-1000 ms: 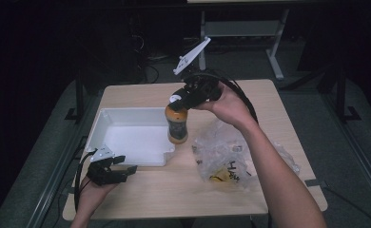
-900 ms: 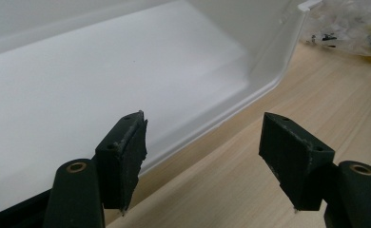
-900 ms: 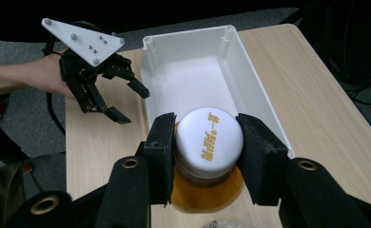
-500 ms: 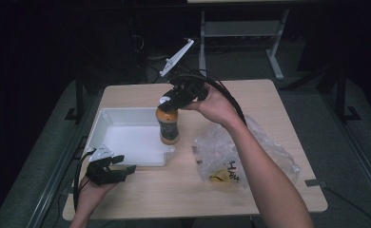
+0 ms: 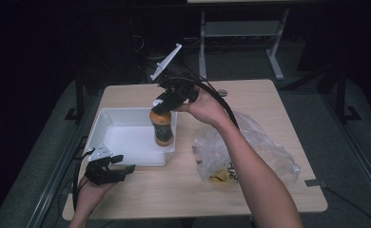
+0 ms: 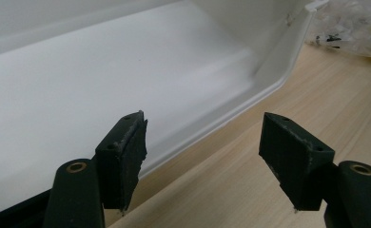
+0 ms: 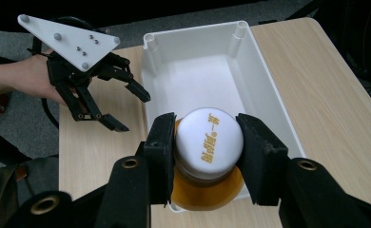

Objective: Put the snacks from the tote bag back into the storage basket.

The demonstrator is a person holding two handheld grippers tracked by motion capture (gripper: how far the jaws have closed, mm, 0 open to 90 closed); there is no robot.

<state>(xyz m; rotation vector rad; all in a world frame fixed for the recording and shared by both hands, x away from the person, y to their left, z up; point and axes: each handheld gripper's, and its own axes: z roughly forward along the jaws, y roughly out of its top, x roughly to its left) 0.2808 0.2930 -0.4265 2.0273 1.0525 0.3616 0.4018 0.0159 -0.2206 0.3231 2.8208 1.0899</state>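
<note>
An orange bottle (image 5: 163, 129) with a white cap (image 7: 208, 141) hangs upright over the right end of the white tray (image 5: 108, 122). My right gripper (image 5: 161, 103) is shut on its cap from above, one pad on each side (image 7: 161, 152). The bottle's base is low inside the tray; I cannot tell whether it touches the floor. My left gripper (image 5: 126, 163) rests open near the tray's front left corner with nothing between its fingers. In the left gripper view, the open jaws (image 6: 205, 128) face the tray's outer wall (image 6: 102, 85) above the wooden table (image 6: 250, 180).
A crumpled clear plastic bag (image 5: 243, 147) with something yellow inside lies on the table right of the tray; it shows too in the left gripper view (image 6: 350, 26). The left gripper (image 7: 126, 111) appears beside the tray rim (image 7: 193, 29). Dark floor and a table frame lie beyond.
My right gripper has carried the bottle leftward and slightly down, from the tray's right edge to over its right end. The left gripper has stayed put.
</note>
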